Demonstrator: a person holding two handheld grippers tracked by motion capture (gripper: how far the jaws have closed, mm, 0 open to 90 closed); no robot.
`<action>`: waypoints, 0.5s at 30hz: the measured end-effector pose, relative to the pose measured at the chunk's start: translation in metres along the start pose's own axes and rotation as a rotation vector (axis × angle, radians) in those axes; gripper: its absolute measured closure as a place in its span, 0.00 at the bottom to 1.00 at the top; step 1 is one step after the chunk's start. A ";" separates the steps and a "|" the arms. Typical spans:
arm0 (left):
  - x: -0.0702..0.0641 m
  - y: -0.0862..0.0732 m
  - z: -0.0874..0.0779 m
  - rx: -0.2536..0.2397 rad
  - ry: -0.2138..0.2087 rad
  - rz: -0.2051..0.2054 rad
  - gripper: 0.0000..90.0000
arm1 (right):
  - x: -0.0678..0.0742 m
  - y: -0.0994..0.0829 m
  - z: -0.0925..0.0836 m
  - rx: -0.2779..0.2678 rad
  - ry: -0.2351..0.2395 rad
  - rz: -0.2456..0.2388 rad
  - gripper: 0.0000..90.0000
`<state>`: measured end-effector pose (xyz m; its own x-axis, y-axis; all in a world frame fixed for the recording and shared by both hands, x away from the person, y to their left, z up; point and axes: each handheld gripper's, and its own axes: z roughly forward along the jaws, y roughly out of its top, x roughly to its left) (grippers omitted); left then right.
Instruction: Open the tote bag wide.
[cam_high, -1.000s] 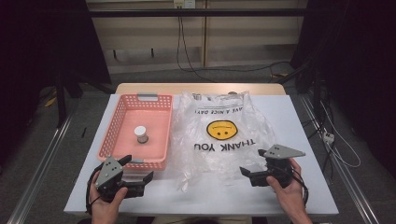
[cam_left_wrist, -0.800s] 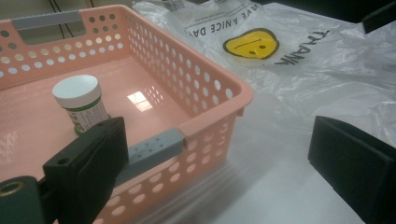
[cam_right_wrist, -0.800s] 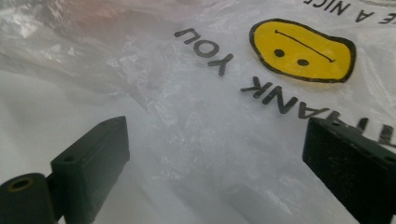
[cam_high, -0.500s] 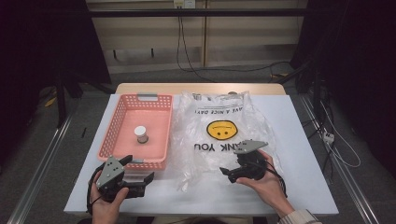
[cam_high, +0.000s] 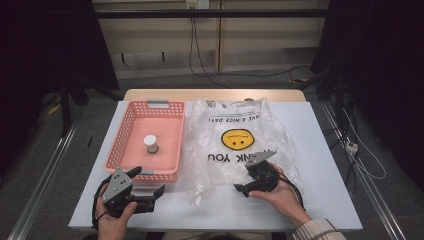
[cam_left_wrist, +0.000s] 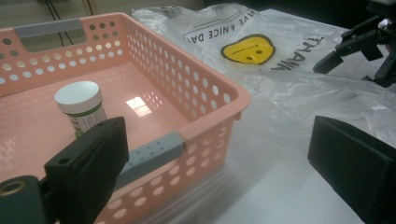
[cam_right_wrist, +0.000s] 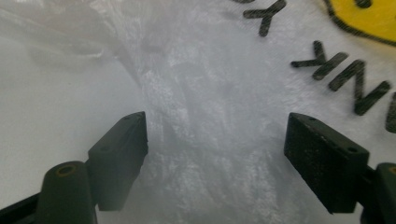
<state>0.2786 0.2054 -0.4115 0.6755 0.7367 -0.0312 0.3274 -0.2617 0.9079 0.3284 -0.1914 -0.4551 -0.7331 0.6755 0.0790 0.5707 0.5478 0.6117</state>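
On the white worktop (cam_high: 320, 150), the right tool (cam_high: 242, 188), its jaws just narrowing yet holding nothing, nears the thin, slippery clear plastic bag (cam_high: 240, 145), best pinched at its crumpled near edge.

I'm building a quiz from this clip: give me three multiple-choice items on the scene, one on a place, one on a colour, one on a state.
1. Where is the white-capped jar?
A in the basket
B on the bag
C in the left tongs

2. What colour is the basket?
A blue
B pink
C green

3. How do the right tongs stand?
A clamped on the jar
B apart over the plastic bag
C shut on the basket rim

Key: 1 A, it stands on the basket floor. 2 B, walls and floor are pink. 3 B, the jaws stand apart above crinkled plastic, having just been closing.
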 end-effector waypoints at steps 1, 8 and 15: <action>0.000 0.000 0.000 0.001 0.001 0.001 0.06 | 0.001 0.000 0.002 0.007 0.004 -0.001 0.24; 0.001 0.000 0.000 0.002 -0.003 0.000 0.06 | 0.003 0.000 0.003 0.010 -0.016 -0.014 0.36; 0.001 0.000 0.002 0.007 -0.003 -0.007 0.06 | -0.001 0.004 0.000 0.015 -0.040 0.006 0.65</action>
<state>0.2806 0.2053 -0.4121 0.6750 0.7368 -0.0385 0.3366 -0.2611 0.9047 0.3315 -0.1902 -0.4533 -0.7145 0.6977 0.0511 0.5809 0.5510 0.5991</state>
